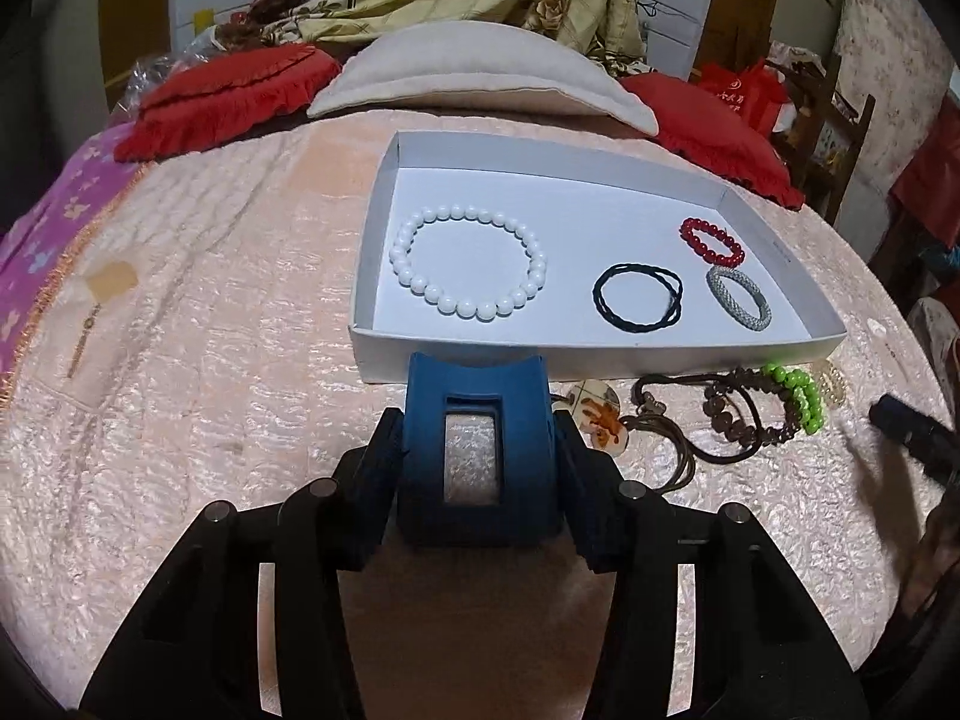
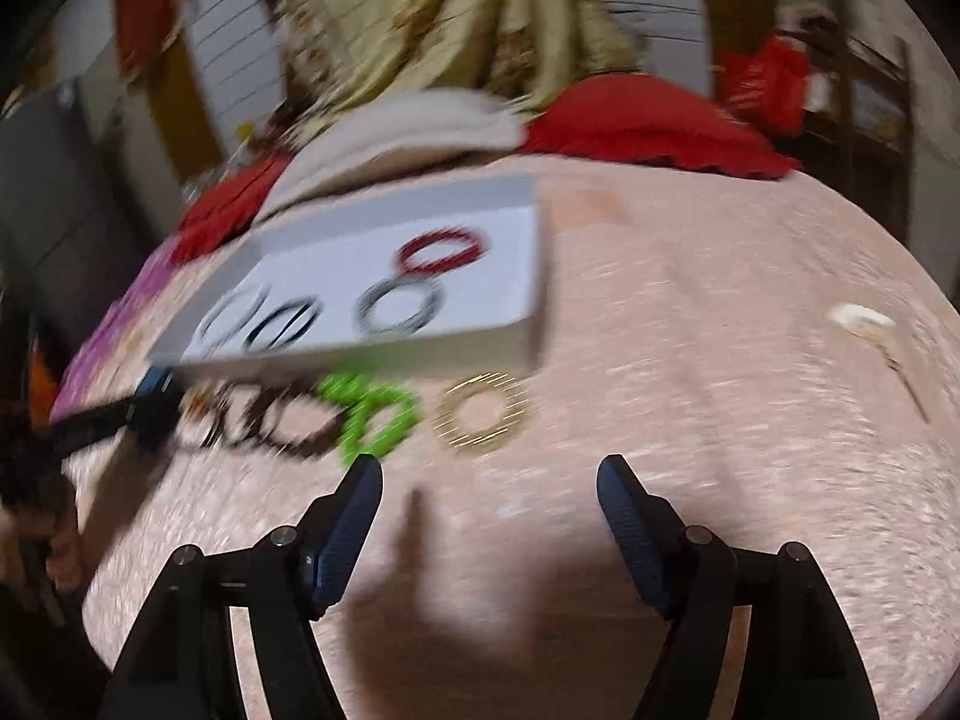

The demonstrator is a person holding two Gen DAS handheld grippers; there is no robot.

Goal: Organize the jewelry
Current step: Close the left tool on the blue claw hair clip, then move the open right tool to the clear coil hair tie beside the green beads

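Note:
A white shallow box (image 1: 600, 354) lies on the pink bedspread. In it are a white bead bracelet (image 1: 468, 261), a black hair tie (image 1: 637, 298), a red bead bracelet (image 1: 712, 241) and a grey woven bangle (image 1: 738, 299). In front of the box lie a painted pendant (image 1: 597, 414), a brown cord bracelet (image 1: 729, 420) and a green bead bracelet (image 1: 798, 399). My left gripper (image 1: 477, 420) is shut with nothing in it, just before the box's near wall. My right gripper (image 2: 489, 474) is open and empty above the bedspread, near the green bracelet (image 2: 375, 414) and a gold bangle (image 2: 480, 414). The right view is blurred.
Red cushions (image 1: 228, 96) and a beige pillow (image 1: 474, 69) lie behind the box. A purple cloth (image 1: 42, 240) lies at the left. A pale ring-shaped item (image 2: 864, 318) lies on the bedspread at the far right. A red bag (image 1: 744, 90) and wooden furniture stand at the right.

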